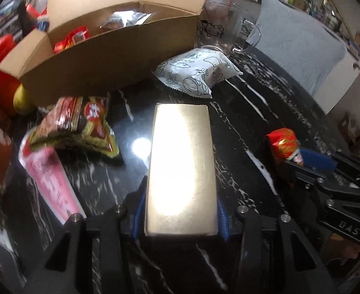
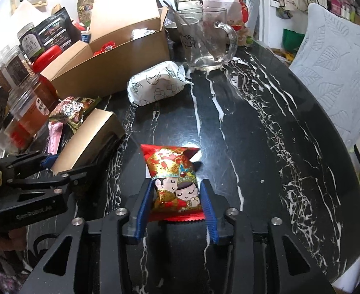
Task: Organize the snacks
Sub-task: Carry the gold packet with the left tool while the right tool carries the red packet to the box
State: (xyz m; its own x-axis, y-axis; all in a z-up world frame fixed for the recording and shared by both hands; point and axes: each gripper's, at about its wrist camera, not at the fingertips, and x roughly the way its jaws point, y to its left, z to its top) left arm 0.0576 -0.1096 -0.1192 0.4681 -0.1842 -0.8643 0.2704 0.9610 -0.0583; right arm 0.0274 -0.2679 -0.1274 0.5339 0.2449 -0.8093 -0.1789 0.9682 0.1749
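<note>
Clamping gold box (image 1: 182,169) lengthwise away, left gripper (image 1: 180,216); right gripper (image 2: 177,210) grasping red packet (image 2: 173,181).

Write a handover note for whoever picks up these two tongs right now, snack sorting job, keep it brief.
Left tongs: shut on the long gold rectangular box, held above the black marble table.
Right tongs: shut on the red and gold foil snack packet with cartoon figures.
Open brown cardboard box at the back already holds a few packets.
Left on the table: white pouch with line drawings, green and red wafer packet, pink packet.
Next, probably: put both held items in the cardboard box, then the loose ones.
</note>
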